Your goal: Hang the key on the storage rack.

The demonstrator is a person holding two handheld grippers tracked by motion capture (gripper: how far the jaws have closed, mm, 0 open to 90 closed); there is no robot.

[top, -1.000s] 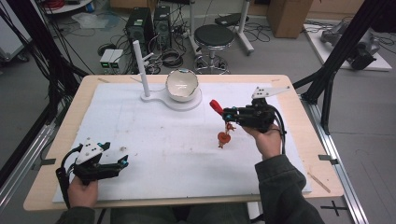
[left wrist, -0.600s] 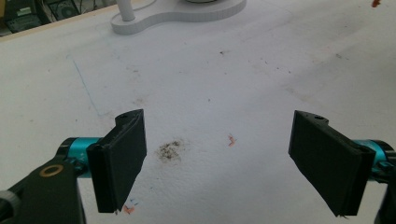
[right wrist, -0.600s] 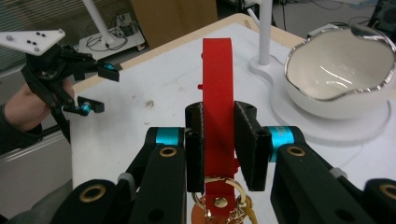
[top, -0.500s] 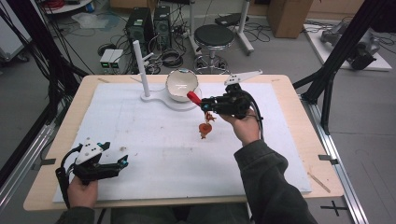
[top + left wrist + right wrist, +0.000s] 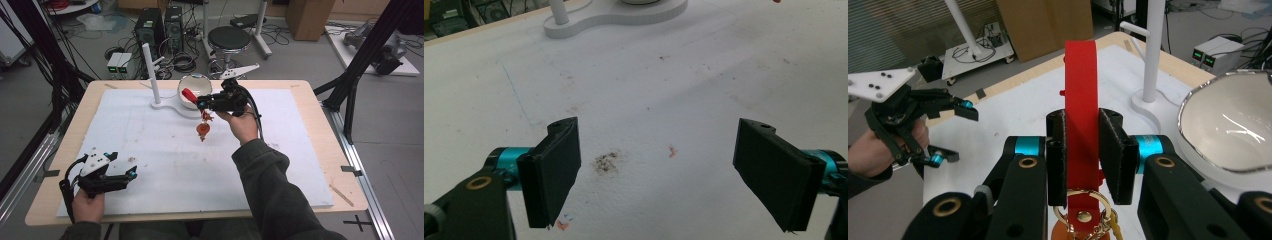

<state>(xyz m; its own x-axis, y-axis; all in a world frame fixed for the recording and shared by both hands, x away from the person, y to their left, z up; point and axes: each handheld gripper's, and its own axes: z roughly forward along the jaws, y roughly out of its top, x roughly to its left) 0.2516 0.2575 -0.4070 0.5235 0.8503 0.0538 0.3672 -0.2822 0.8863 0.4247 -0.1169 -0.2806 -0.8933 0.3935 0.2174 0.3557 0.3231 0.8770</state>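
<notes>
No writing is legible on any item. The bowl (image 5: 194, 90) on the white stand (image 5: 159, 104), near the tabletop's far edge, holds nothing visible. The right gripper (image 5: 202, 104), raised just beside the bowl, clamps the red strap (image 5: 1080, 95) of a keychain (image 5: 203, 128), whose orange charm hangs below. The left gripper (image 5: 131, 174) rests near the near-left corner, jaws wide apart and holding nothing.

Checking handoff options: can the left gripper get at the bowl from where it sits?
Probably not without a long move: the left gripper sits open at the near left edge, the bowl at the far side, bare mat between.
</notes>
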